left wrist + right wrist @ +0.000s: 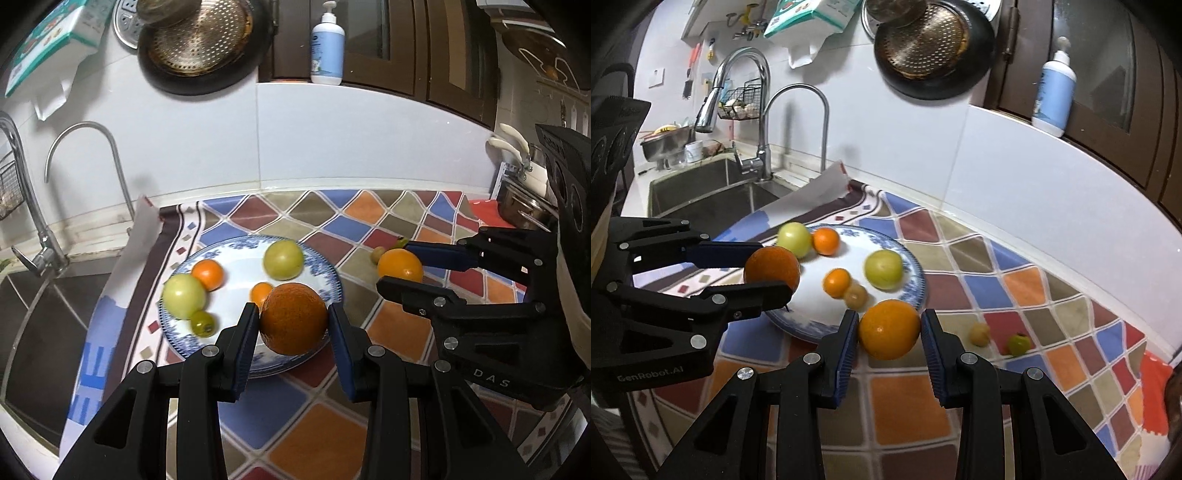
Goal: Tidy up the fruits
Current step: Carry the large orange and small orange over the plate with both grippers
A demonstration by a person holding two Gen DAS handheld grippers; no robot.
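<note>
1. My left gripper (292, 322) is clamped on a dark orange (293, 318); both pads touch its sides, and I hold it over the near rim of the blue-patterned plate (236, 288).
2. My right gripper (889, 330) has a lighter orange (889, 329) between its pads. The pads sit at its sides, so I judge it gripped, and it hangs just beside the plate's rim nearest me, over the patterned worktop (908, 413).
3. The plate already carries two pale green fruits (283, 259), two small orange ones (208, 274) and a small green one (202, 324).
4. Step in hand, as I read it: bringing both oranges to the plate together.
5. Next, each orange needs a bare patch of plate, set low before the pads part, or it may roll and knock the others.
6. Two small fruits (979, 334) are still loose on the worktop, toward its right edge; they come after.
</note>
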